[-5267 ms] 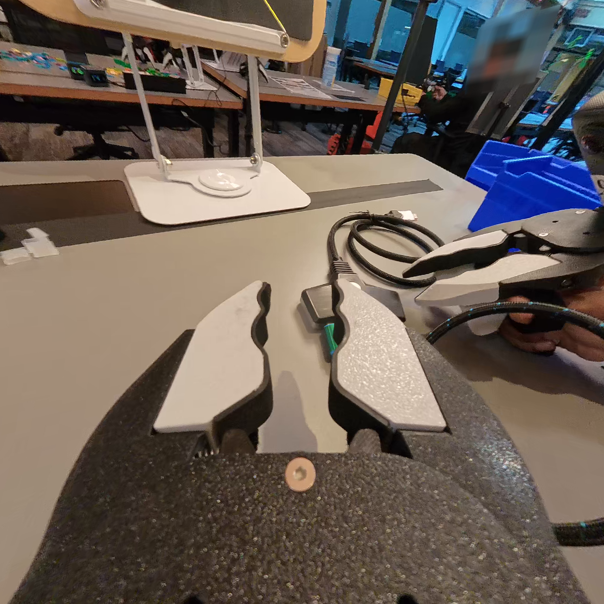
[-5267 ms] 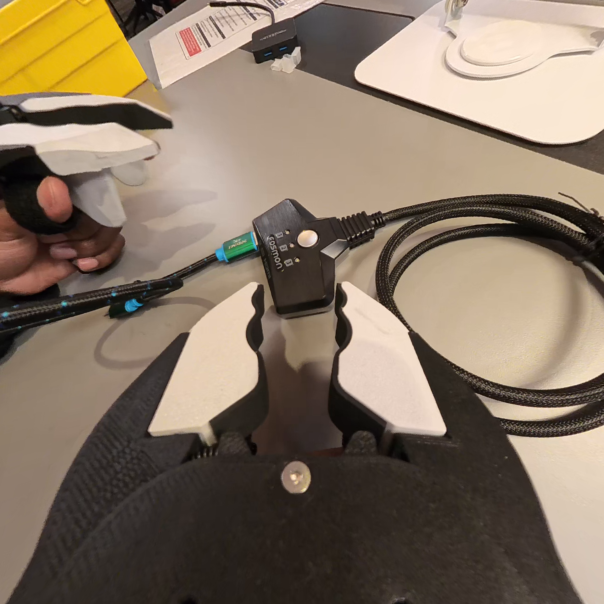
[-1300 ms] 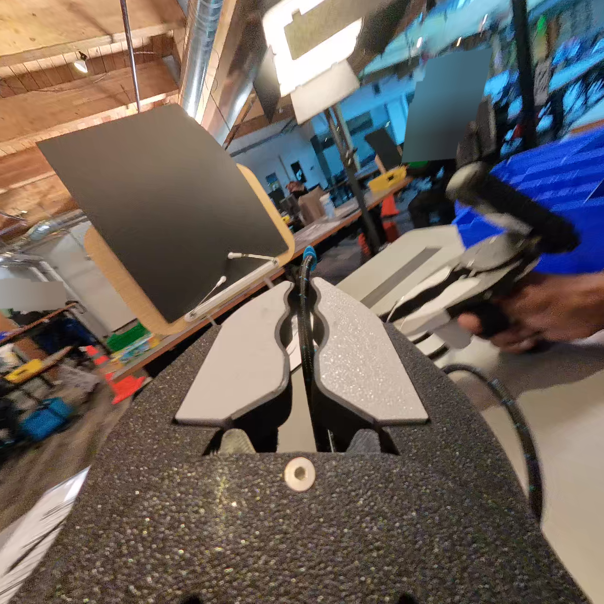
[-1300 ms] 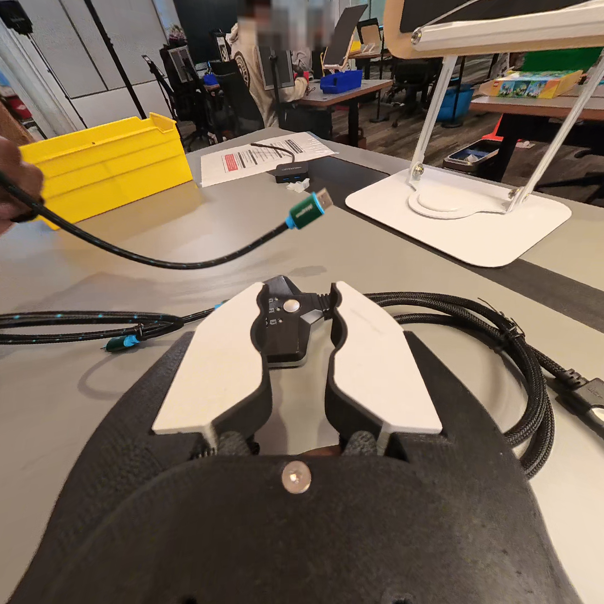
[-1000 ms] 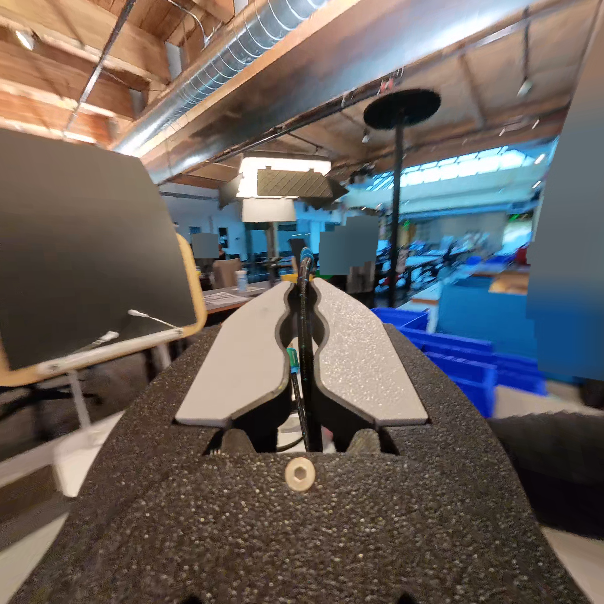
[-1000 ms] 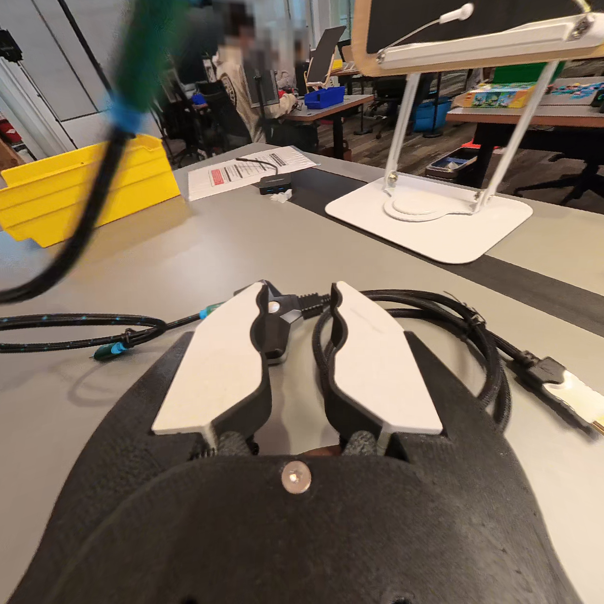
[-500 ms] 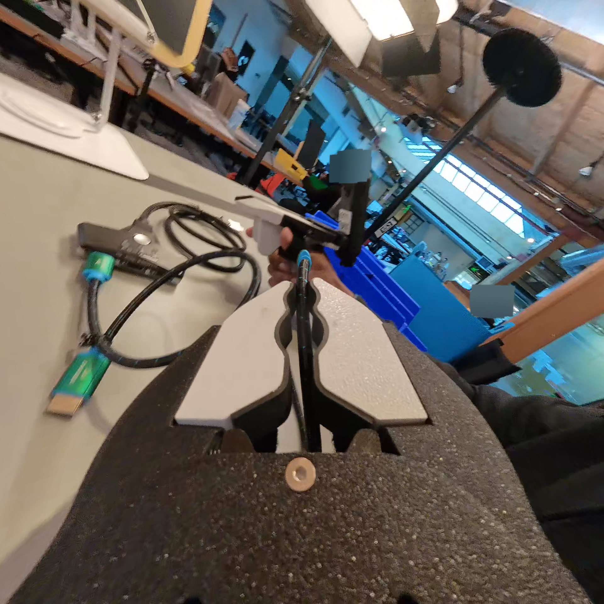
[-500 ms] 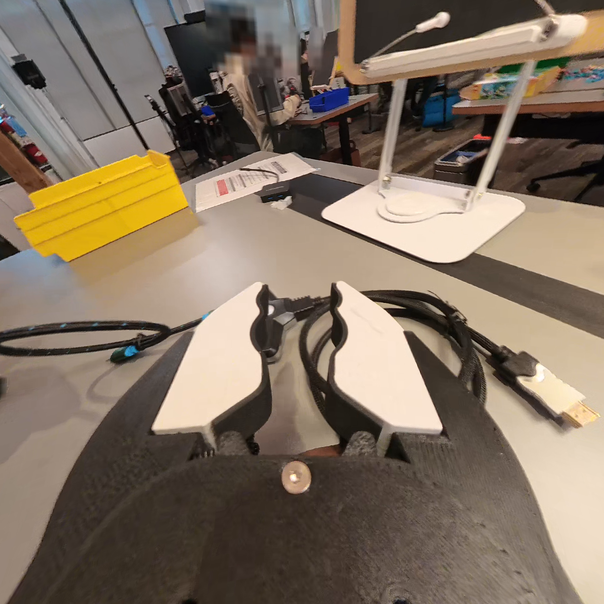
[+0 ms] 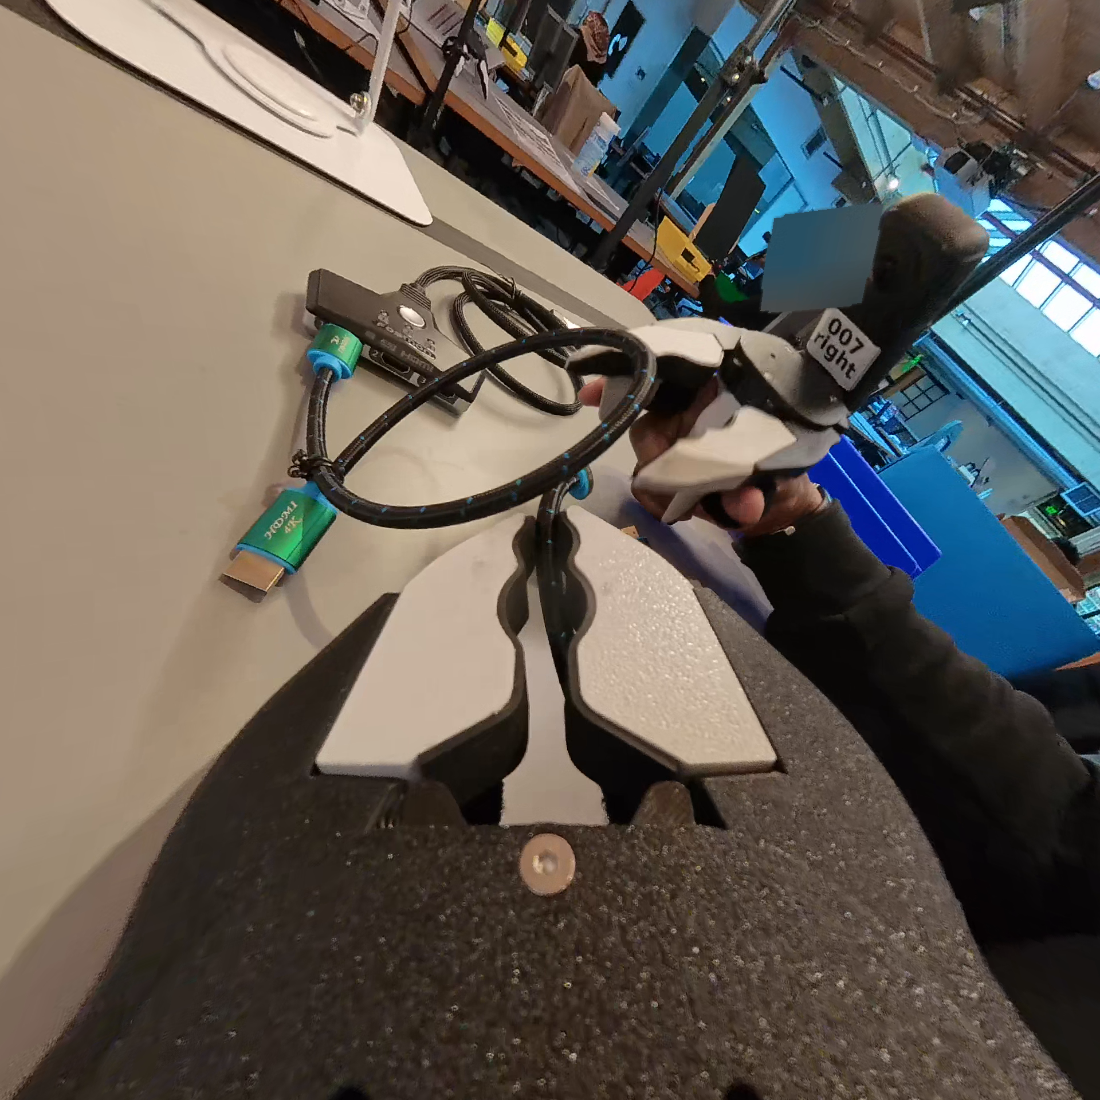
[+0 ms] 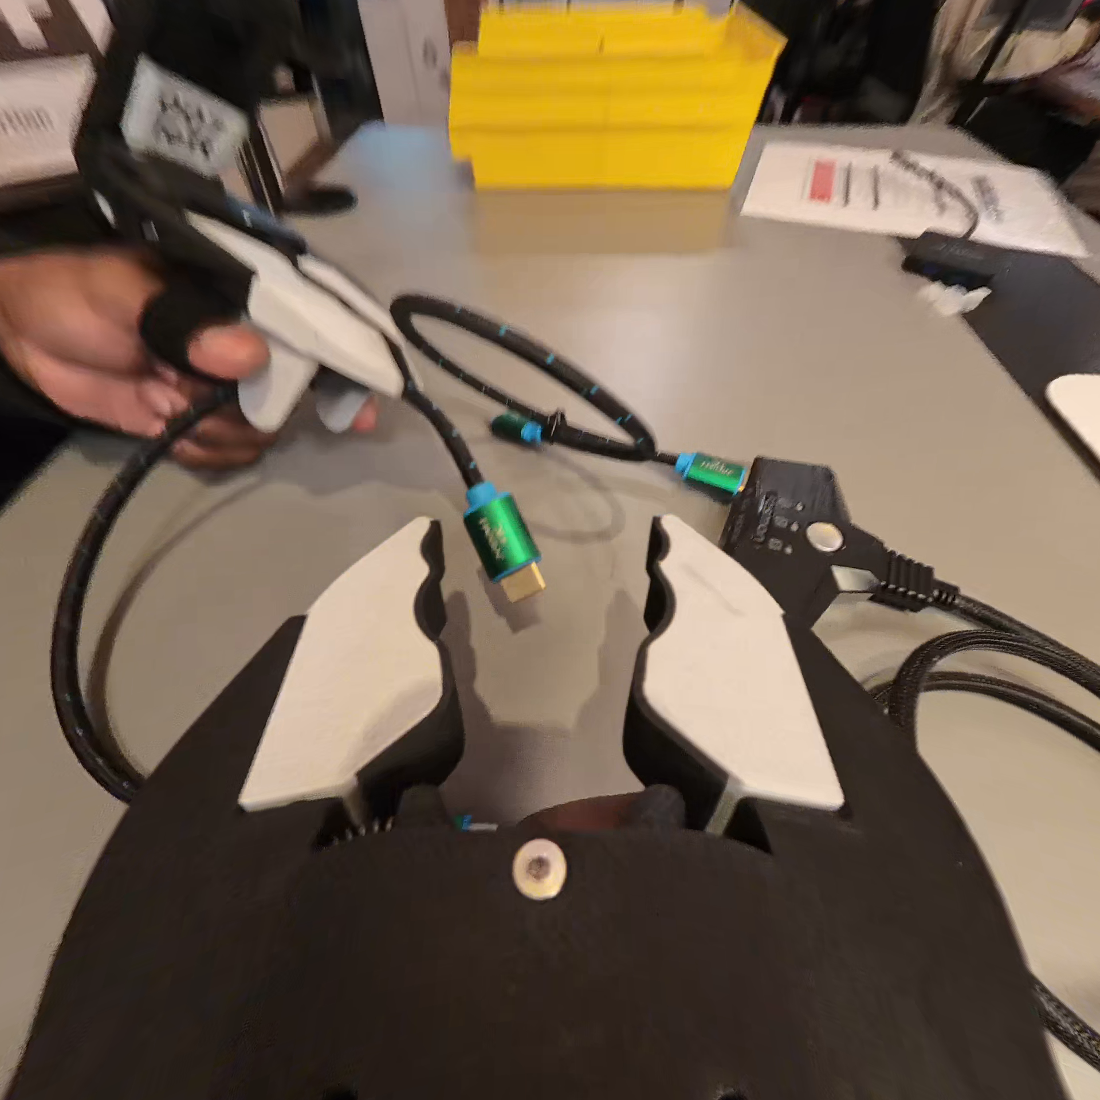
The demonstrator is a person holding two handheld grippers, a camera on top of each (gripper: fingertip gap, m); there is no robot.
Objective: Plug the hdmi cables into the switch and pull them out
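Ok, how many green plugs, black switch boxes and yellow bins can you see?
Black switch: 1
Green plugs: 3, one hanging, one in the switch, one lying loose
Yellow bin: 1
Total: 5

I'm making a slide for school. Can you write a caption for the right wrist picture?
Open right gripper faces a dangling green plug, its cable pinched in the left gripper, beside the black switch.

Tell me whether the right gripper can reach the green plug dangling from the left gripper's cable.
Probably yes: the right gripper is open, and the green plug hangs in front of its gap, nothing between. The left gripper holds the cable off to one side.
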